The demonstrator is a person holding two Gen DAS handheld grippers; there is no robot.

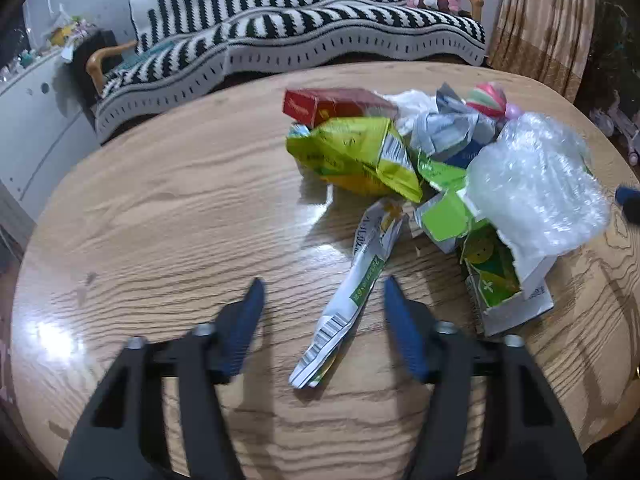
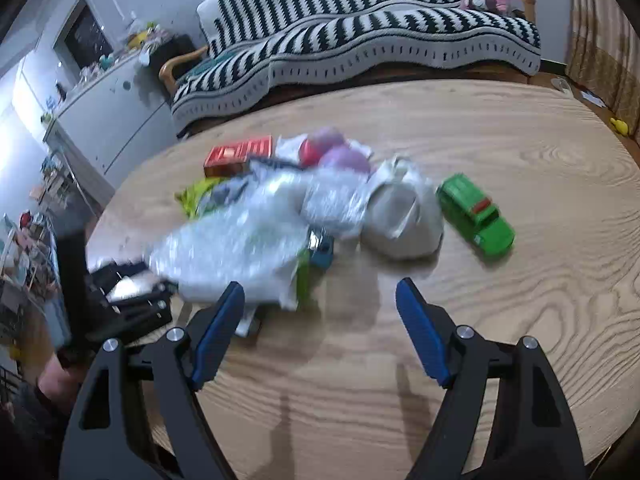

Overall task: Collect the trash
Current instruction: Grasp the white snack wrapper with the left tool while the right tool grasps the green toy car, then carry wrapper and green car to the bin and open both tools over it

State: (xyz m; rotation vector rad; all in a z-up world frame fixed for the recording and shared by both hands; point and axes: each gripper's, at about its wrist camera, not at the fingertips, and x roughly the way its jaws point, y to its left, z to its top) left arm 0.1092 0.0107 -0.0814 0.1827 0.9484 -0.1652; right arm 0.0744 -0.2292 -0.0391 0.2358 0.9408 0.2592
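A pile of trash lies on the round wooden table (image 1: pixel 160 208). In the left wrist view I see a long white and green wrapper (image 1: pixel 352 300), a yellow-green snack bag (image 1: pixel 360 156), a red box (image 1: pixel 320 106), crumpled grey paper (image 1: pixel 448 124), bubble wrap (image 1: pixel 536 184) and a torn green carton (image 1: pixel 500 276). My left gripper (image 1: pixel 324 284) is open, its fingers on either side of the white wrapper, just above the table. My right gripper (image 2: pixel 320 288) is open and empty, just in front of the bubble wrap (image 2: pixel 240 240); its left fingertip (image 2: pixel 234 292) overlaps the wrap's near edge.
A green toy car (image 2: pixel 476 216) stands to the right of the pile beside a crumpled grey bag (image 2: pixel 404 216). Coloured balls (image 2: pixel 344 156) sit at the pile's back. The left gripper's black body (image 2: pixel 128 304) shows at the left. A striped sofa (image 1: pixel 300 32) stands behind the table.
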